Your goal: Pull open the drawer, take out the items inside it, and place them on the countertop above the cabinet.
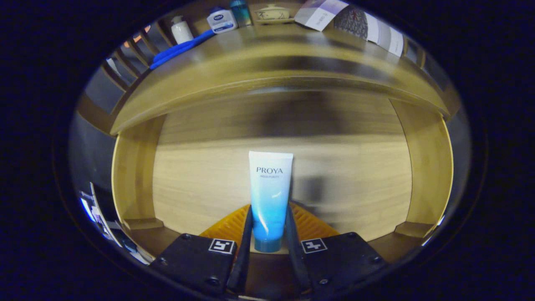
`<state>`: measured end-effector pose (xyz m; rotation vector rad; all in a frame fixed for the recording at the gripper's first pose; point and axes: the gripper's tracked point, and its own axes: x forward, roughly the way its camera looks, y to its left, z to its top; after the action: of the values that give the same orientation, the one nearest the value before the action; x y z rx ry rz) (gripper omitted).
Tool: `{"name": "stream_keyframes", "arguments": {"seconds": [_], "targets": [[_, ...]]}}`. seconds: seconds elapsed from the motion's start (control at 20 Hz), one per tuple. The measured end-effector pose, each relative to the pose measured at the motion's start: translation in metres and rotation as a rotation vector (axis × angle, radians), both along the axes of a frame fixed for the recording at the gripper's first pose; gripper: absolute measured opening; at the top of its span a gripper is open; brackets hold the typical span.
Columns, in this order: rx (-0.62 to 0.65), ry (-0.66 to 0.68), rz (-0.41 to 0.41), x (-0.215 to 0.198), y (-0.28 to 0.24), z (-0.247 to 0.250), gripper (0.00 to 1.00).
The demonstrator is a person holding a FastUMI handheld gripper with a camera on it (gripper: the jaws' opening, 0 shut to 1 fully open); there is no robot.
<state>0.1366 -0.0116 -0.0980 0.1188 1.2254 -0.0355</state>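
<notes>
A: Where's the tube?

B: The tube (270,196) stands cap-down, white at the top and fading to blue toward the cap, right between the fingers of the hand-held gripper (269,234). Both fingers (246,238) lie against its lower sides, one on each flank, so the hand-held gripper is closed narrow around the tube and holds it.

A: And what lies around it?

B: It's inside the open drawer (138,175). The pale wooden drawer floor spreads out behind the tube, with the drawer's side walls rising left and right. Just behind the fingers, under the tube's lower part, an orange ribbed item (311,225) shows on either side; I can't tell what it is.

A: Is the tube touching the drawer floor?

B: Can't tell; the cap sits low between the fingers and its base is partly hidden.

A: What's above the drawer?

B: The table (267,71) on top of the cabinet curves across beyond the drawer. On it, toward the far left, lies a blue long-handled object (179,49), and beside that a small white bottle (181,30). Further along stand a white and blue jar (222,21), a teal container (241,12) and a pale lidded bowl (271,12). Some folded printed paper (355,23) lies to the far right.
</notes>
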Motion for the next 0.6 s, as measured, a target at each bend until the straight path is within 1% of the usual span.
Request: {"name": "stream_keyframes", "arguments": {"seconds": [0.1, 0.4, 0.5, 0.6], "targets": [[0.013, -0.040, -0.004, -0.004, 0.003, 0.014, 0.44], [0.004, -0.118, 0.024, -0.023, 0.003, 0.067, 0.45], [-0.008, -0.158, 0.024, -0.023, 0.003, 0.094, 0.44], [-0.029, -0.215, 0.044, -0.012, 0.007, 0.124, 0.44]]}}
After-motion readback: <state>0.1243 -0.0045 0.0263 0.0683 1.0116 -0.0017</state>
